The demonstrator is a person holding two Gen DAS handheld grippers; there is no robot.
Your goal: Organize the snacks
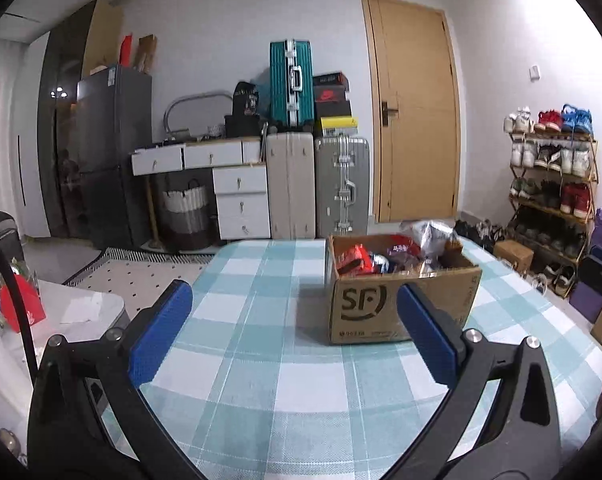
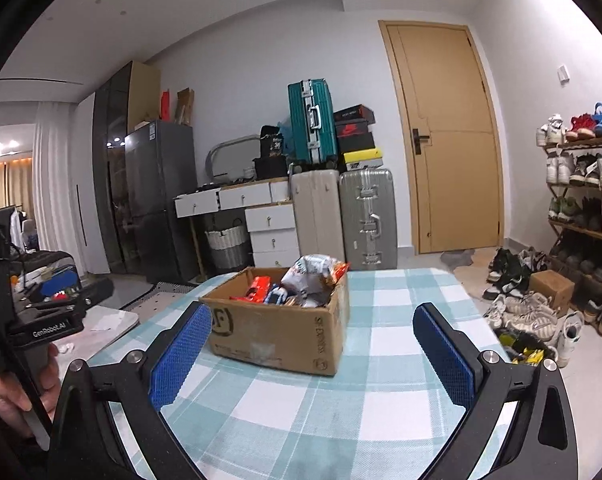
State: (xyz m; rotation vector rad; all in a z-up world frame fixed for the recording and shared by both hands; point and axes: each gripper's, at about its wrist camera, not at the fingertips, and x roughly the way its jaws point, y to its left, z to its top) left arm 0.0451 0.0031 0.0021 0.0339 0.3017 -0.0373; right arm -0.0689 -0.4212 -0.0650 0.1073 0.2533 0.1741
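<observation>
Snack box ahead, both of your grippers spread wide and empty.
The cardboard box [image 2: 285, 320] of snack packets [image 2: 313, 276] sits on the checked tablecloth [image 2: 381, 380], ahead-left of your right gripper [image 2: 311, 354], ahead-right of your left gripper [image 1: 293, 330].

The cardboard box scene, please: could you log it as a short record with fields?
surface: table with blue-and-white checked cloth
container: open cardboard box, standing on the cloth
contents: snack packets, heaped loosely inside, some rising above the rim
left claw: open, empty, short of the box
right claw: open, empty, short of the box
loose snacks on cloth: none visible
</observation>
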